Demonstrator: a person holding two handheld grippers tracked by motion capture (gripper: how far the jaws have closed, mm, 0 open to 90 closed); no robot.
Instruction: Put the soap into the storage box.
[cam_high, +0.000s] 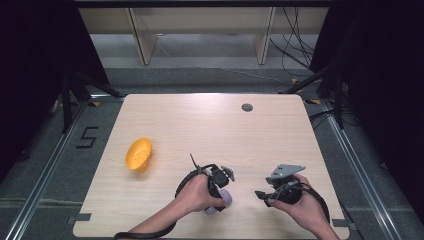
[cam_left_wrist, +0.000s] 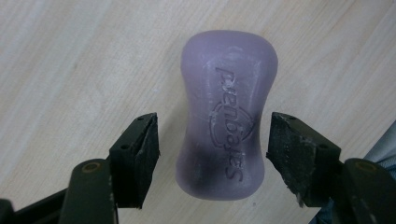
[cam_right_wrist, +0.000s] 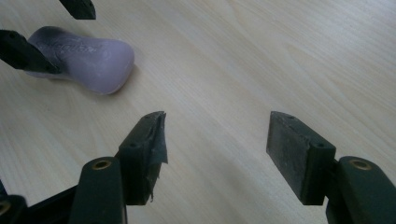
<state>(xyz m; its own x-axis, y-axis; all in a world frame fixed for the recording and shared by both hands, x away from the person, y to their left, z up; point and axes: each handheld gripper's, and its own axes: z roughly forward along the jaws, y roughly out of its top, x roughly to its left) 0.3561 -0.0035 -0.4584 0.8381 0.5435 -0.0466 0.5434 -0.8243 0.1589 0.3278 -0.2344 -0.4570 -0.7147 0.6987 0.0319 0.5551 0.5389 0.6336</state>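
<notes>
Far left of soap (cam_left_wrist: 226, 116): yellow bowl (cam_high: 138, 154), well apart.

**Both grippers low, jaws wide**

The left hand (cam_high: 196, 194) reaches in from the bottom edge, forearm angled right, tipping the left gripper (cam_left_wrist: 212, 144) steeply downward, jaws spread apart. The right hand (cam_high: 295, 197) holds the right gripper (cam_right_wrist: 215, 144) low and pointed toward the left one, jaws parted wide, nothing between them, grey plate on top.

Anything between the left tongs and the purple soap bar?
Nothing visible. The left tongs are open and straddle the purple soap bar on the bare wooden table, with a clear gap on each side.
</notes>
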